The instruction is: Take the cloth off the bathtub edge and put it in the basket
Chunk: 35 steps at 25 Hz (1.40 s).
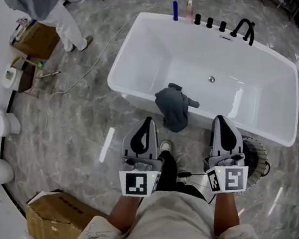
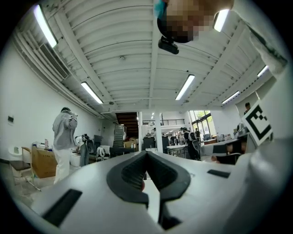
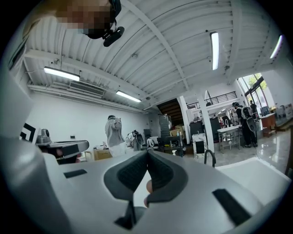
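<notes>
Beside the bathtub (image 1: 125,64), the basket (image 1: 258,155) sits half hidden behind the right claw (image 1: 221,120).

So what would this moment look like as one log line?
cloth: draped over bathtub near edge | left tool: shut, empty | right tool: shut, empty | basket: on floor beside bathtub

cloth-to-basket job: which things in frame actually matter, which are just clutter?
Job:
- dark grey cloth, draped over the near edge of the bathtub
- basket, on the floor beside the right gripper
- left gripper; both grippers shut and empty

Lying about:
- bottles and black tap on the far rim
- cardboard box
- person in grey
</notes>
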Motion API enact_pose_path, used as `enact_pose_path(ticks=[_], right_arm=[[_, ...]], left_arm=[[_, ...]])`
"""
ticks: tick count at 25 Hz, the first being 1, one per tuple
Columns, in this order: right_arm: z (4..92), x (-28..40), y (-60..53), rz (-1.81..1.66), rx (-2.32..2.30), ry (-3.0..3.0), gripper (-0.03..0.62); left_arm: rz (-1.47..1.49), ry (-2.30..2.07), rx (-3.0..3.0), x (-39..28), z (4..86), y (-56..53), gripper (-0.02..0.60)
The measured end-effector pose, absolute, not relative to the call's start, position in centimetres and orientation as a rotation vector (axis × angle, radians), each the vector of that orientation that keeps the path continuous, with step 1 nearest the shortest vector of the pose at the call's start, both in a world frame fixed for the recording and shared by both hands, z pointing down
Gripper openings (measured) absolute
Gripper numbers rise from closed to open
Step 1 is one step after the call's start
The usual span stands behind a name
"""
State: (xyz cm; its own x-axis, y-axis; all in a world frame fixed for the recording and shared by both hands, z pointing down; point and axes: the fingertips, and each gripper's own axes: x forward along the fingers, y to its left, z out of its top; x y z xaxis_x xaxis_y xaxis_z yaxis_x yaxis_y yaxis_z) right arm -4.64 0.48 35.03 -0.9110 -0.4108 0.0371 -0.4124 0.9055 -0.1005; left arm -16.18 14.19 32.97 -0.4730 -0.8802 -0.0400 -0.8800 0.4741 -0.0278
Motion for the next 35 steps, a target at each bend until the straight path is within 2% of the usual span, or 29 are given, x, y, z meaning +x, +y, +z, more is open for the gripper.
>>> enact_pose_path(ticks=[13, 20, 23, 31, 35], right_arm=[[50.2, -18.4, -1.5, 0.173, 0.495, -2.826, -0.011], [61.2, -22.4, -1.8, 0.209, 0.410, -2.649, 0.008], [65.5, -23.2, -1.1, 0.244, 0.340, -2.557, 0.056], [76.6, -26.8, 0.2, 0.250, 0.196, -2.321, 0.270], [80.2, -27.4, 0.3, 0.219, 0.153, -2.220, 0.312]], left_arm=[[-0.044, 2.728, -1.769, -26.8, 46.0, 9.5, -0.005], [-0.084, 2.778, -1.829, -29.8, 52.9, 8.1, -0.005], [-0.090, 2.817, -1.852, -30.7, 55.1, 8.0, -0.005], [-0.111, 2.880, -1.887, -34.1, 59.9, 7.9, -0.005], [-0.118, 2.916, -1.891, -34.7, 61.5, 8.2, -0.005]])
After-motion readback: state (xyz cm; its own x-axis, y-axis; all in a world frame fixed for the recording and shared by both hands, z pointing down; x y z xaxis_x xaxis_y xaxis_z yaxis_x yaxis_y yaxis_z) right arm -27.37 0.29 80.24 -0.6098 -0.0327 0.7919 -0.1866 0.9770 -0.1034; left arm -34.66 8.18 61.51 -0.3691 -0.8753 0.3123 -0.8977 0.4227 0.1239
